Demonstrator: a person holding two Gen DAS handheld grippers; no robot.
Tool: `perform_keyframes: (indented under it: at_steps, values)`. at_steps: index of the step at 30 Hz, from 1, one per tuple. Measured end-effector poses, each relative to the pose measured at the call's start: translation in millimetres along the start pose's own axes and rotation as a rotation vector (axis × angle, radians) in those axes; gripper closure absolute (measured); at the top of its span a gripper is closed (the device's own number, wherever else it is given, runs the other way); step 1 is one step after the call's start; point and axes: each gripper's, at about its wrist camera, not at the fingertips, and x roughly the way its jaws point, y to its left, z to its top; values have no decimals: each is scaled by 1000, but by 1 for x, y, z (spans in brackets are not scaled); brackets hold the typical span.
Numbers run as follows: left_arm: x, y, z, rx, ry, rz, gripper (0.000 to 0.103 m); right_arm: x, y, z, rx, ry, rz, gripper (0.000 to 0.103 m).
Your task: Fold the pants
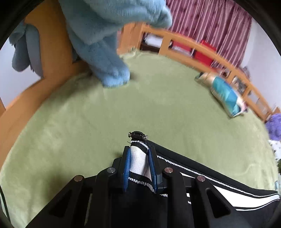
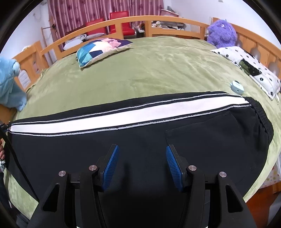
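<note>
Spreading across both views: a green fleece blanket [image 2: 149, 70] over a wooden-railed bed [image 2: 105, 23], maroon curtains [image 2: 87, 10] hanging behind. Lying flat along the lower half of the right wrist view: black track pants [image 2: 140, 140] with a white side stripe [image 2: 123, 115], long axis running left to right, cuff end at the left edge and elastic waistband [image 2: 263, 119] at the right. Hovering over the black fabric just below the stripe: right gripper [image 2: 142, 166], blue pads [image 2: 110, 166] standing apart, clamping nothing, back pocket [image 2: 210, 140] just to its right. Clenching the striped hem at the lower centre of the left wrist view: left gripper [image 1: 139, 166], jaws nipped on bunched white-and-black cloth, leg trailing off toward the lower right. Judging from this, carrying the cuff end along the long axis toward the waistband looks like the coming move, left hand being the one already on that end. Lying open beyond the stripe: a wide stretch of bare blanket. Sitting near the waistband corner: a small pale blue case [image 2: 237, 87]; further off, a patchwork cushion [image 2: 101, 50], a flowered pillow [image 2: 245, 66], a purple plush toy [image 2: 221, 33]. Draping at the upper left: a light blue fluffy garment [image 1: 105, 43], well apart from the pants.
</note>
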Motion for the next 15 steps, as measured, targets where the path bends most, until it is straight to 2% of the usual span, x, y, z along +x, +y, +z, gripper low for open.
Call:
perform_keyframes:
  at_steps: [3, 4, 5, 7, 9, 11, 15]
  values:
    - [20, -9, -8, 57, 67, 82, 67, 4, 5, -2, -29, 22, 3, 48]
    - [19, -9, -9, 57, 81, 99, 54, 4, 8, -3, -42, 30, 2, 48]
    - [14, -7, -9, 40, 94, 100, 50, 4, 9, -5, -48, 33, 6, 48]
    - [-4, -4, -12, 4, 82, 34, 49, 2, 12, -7, -53, 34, 17, 48]
    - [-28, -6, -22, 16, 76, -29, 44, -2, 14, -9, -54, 28, 30, 48]
    - [-50, -8, -37, 15, 76, -85, 42, -6, 16, -9, -49, 23, 46, 48]
    - [-95, -7, -79, -18, 93, -257, 42, -20, 28, -12, -62, 3, 88, 48]
